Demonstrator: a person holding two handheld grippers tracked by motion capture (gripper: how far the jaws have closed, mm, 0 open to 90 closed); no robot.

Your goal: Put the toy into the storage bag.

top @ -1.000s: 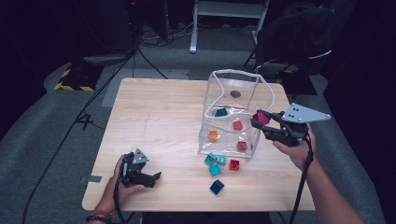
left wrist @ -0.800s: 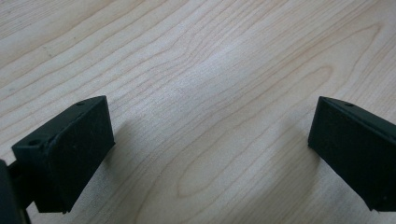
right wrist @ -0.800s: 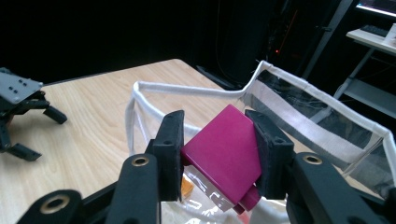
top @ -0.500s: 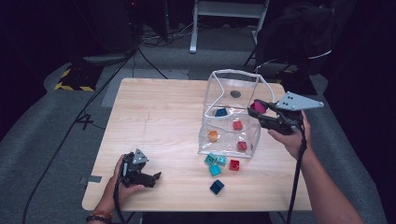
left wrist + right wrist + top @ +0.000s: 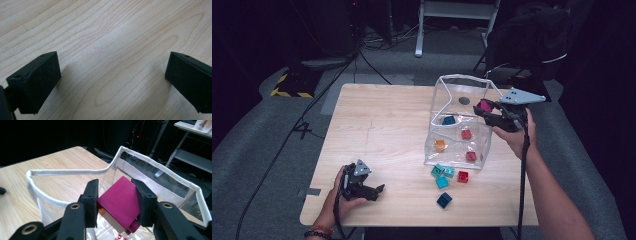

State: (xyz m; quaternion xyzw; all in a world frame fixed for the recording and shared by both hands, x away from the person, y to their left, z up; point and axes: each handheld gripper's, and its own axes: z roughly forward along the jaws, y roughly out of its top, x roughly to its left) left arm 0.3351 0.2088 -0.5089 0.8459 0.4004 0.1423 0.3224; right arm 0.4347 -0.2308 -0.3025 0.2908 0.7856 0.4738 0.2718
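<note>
My right gripper [image 5: 486, 109] is shut on a magenta block [image 5: 484, 105], held above the open top of a clear plastic bag [image 5: 447, 150] with a white rim. In the right gripper view the magenta block [image 5: 119, 201] sits tilted between the two black pads, just over the bag's white rim [image 5: 75, 172]. Inside the bag lie a blue block [image 5: 448, 120], an orange block [image 5: 440, 145] and two red blocks [image 5: 466, 134]. My left gripper [image 5: 379, 191] rests on the table at the front left, open, with bare wood between its fingers [image 5: 37, 80].
On the wooden table [image 5: 382, 125] in front of the bag lie teal blocks [image 5: 442, 172], a red block [image 5: 462, 176] and a dark blue block [image 5: 444, 200]. Cables run across the grey floor behind the table. A metal stand [image 5: 457, 10] is at the back.
My right gripper has carried the magenta block leftward and away, from beside the bag to over its open top. The left gripper has stayed where it was.
</note>
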